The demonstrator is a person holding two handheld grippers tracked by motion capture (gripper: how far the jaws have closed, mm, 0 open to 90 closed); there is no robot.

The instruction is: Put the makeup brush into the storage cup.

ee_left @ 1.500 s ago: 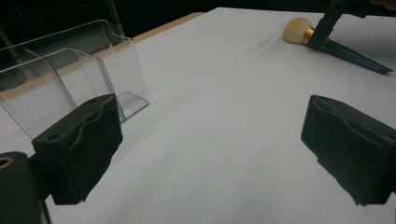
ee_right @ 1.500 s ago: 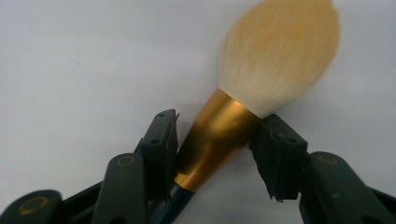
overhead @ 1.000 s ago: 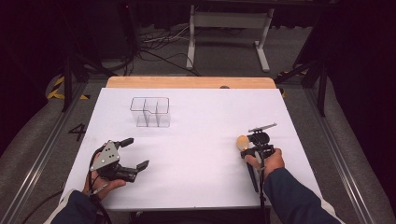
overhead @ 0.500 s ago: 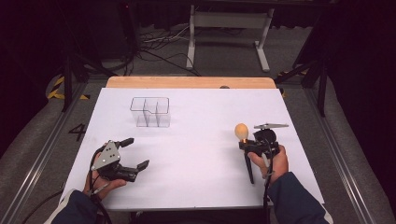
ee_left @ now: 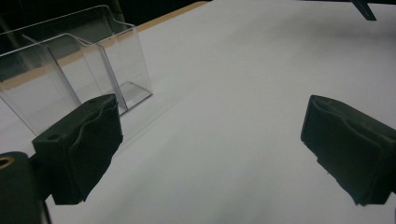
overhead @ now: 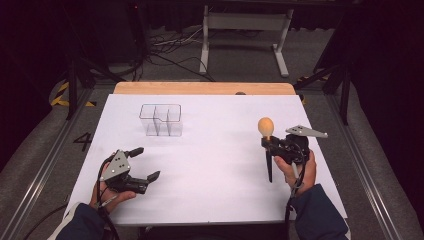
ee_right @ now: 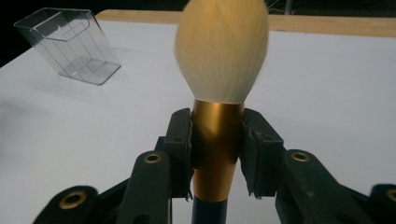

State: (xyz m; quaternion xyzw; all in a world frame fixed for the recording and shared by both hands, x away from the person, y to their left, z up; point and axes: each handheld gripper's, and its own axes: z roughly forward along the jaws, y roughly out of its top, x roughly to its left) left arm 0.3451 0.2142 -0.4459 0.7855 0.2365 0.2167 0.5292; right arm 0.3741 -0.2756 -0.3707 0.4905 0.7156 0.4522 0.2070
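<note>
A makeup brush (overhead: 266,129) with a pale bristle head, a gold ferrule (ee_right: 217,140) and a dark handle stands upright at the right of the white table. My right gripper (overhead: 270,144) is shut on the ferrule and holds the brush above the table. A clear plastic organizer (overhead: 161,119) with compartments stands at the back left; it also appears as the organizer (ee_left: 70,70) and the organizer (ee_right: 69,44). My left gripper (overhead: 146,163) rests low near the front left, open, with nothing between its pads (ee_left: 79,144).
The white sheet (overhead: 215,150) covers most of the table, with a wooden edge (overhead: 200,88) at the back. Dark floor, cables and a metal stand's legs lie beyond the table.
My right gripper has risen with the brush, which has swung from lying near the table to standing upright. The left gripper has stayed in place.
</note>
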